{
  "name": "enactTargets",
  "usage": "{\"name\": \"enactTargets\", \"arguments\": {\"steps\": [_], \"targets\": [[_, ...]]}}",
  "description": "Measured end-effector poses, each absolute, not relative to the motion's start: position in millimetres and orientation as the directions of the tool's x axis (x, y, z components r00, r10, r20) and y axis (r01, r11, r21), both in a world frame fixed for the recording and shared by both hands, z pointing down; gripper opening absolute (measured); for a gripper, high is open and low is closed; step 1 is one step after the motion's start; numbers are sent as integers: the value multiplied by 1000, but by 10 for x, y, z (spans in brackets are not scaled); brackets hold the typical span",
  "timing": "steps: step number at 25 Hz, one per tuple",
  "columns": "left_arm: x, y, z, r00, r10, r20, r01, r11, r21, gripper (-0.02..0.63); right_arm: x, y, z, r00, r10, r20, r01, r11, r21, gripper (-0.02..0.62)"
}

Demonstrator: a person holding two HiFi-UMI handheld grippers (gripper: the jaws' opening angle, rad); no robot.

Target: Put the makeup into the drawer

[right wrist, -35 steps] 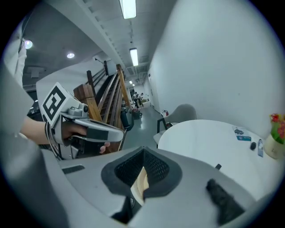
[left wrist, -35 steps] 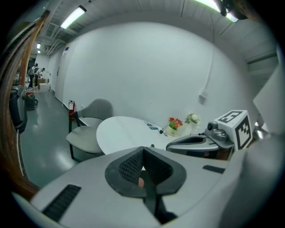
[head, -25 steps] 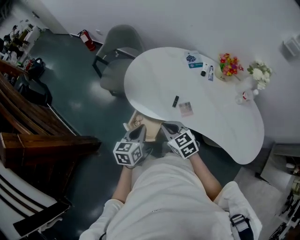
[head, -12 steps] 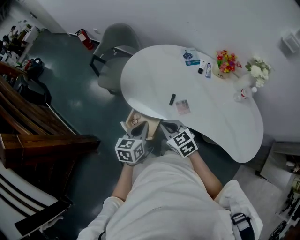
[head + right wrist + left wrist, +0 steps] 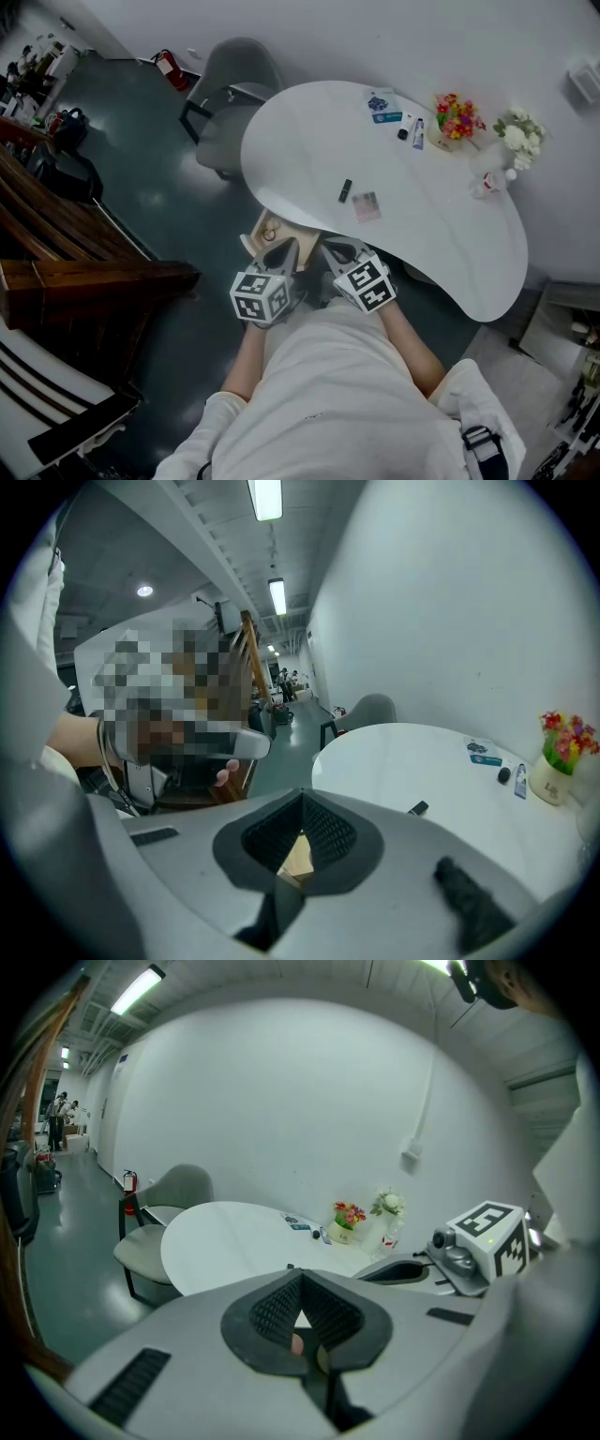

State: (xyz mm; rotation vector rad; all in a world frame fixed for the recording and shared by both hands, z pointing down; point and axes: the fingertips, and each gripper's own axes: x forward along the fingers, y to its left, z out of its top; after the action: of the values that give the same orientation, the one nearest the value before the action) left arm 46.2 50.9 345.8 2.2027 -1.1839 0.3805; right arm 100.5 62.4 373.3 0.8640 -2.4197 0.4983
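A grey chair [image 5: 234, 94] stood well ahead of the left gripper [image 5: 286, 247] and off to its left, beside the far curve of the white table [image 5: 441, 244]. Both tools were held low in front of the person, side by side, aimed at the table's near edge.

The left gripper was clenched. In its own view the ribbed pads [image 5: 272, 1312] met at their tips. A small pinkish shape showed through the gap behind them, too blurred to name. Just under and ahead of those tips lay the wooden drawer [image 5: 258, 242], pulled out from beneath the table edge, with a small ring-shaped item [image 5: 269, 233] inside it.

Close on the right, the right gripper [image 5: 330, 249] was clenched as well. Its tips were together at the table rim, near the drawer's right side, and pale wood showed through the gap behind them.

The nearest makeup sat on the tabletop, ahead of the right gripper and past the rim. It was a small black stick [image 5: 345, 190] and, just right of it, a flat square palette [image 5: 366, 206], near each other but apart.

Farther ahead and to the right, a blue packet [image 5: 380, 103], a black pot [image 5: 403, 134] and a tube [image 5: 417, 134] clustered beside a pot of coloured flowers [image 5: 455, 117]. Farthest right were white flowers [image 5: 517, 136] and a small bottle [image 5: 487, 185].
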Motion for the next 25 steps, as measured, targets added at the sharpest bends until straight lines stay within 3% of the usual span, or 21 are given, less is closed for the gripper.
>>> {"name": "enactTargets", "arguments": {"steps": [25], "targets": [[564,728,3677,556,-605,570,-831,-404,381,8,1301,463,4211,-604,-455,654,-688,713,-139,26]]}}
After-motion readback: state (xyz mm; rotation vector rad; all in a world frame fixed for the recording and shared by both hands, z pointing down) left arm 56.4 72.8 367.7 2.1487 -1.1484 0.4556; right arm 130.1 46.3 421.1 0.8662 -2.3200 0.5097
